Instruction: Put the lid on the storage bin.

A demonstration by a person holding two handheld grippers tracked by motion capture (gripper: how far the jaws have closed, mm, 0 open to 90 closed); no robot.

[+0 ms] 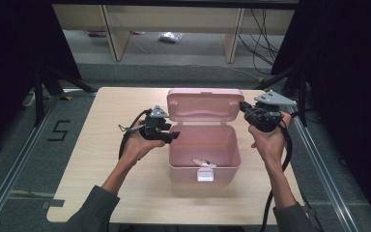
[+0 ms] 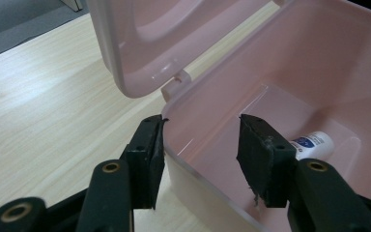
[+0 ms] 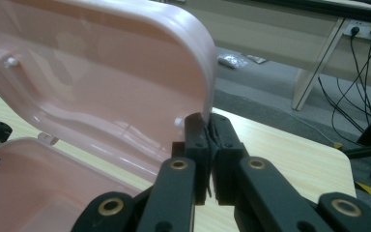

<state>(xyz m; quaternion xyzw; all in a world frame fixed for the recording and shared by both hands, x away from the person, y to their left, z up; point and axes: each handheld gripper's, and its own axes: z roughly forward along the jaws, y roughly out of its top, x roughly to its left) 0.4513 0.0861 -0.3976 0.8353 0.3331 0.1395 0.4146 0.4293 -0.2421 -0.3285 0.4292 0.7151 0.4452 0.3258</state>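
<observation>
A pink plastic box (image 1: 183, 169) stands in the middle of the table with its lid (image 1: 204, 104) raised upright. A small white tube (image 1: 204, 163) with a blue label lies on the box floor near the front wall. My left gripper (image 1: 175, 136) is open over the box's left rim. In the left gripper view its jaws (image 2: 200, 125) straddle the box wall (image 2: 193, 166), one outside and one inside, without pressing it, and the tube (image 2: 314, 143) lies beyond. My right gripper (image 1: 244, 105) is shut on the lid's right edge (image 3: 207, 121), holding the lid (image 3: 101, 72) up.
The light wooden table (image 1: 101, 145) has bare surface on both sides of the box. Dark stands (image 1: 43, 87) and cables (image 1: 261, 38) lie beyond the table's far edge. A metal rail (image 1: 14, 169) runs along the floor at the left.
</observation>
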